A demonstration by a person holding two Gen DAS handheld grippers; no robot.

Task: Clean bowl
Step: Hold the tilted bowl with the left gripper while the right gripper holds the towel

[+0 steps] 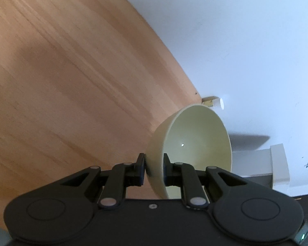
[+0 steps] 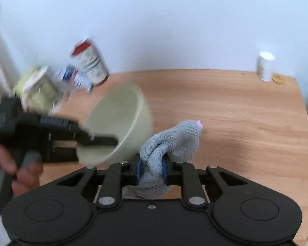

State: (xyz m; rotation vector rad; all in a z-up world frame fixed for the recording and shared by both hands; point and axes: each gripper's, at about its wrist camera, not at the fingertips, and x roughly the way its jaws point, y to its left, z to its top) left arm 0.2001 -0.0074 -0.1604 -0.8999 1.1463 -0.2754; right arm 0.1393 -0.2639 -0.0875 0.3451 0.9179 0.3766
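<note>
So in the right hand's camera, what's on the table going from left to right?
Left gripper → pale green bowl it holds → grey cloth → small white bottle → yellow disc.

The bowl [image 1: 197, 143] looks smooth and faintly glossy; the cloth [image 2: 170, 143] is fluffy grey terry; the table [image 2: 236, 106] is matt grained wood.

Your left claw [image 1: 154, 171]: jaws clamped on the wall of a pale green bowl [image 1: 197, 141], one finger inside, one outside. Bowl tipped on its side above the wooden tabletop [image 1: 71, 82]. White wall [image 1: 236, 41] behind it.
</note>
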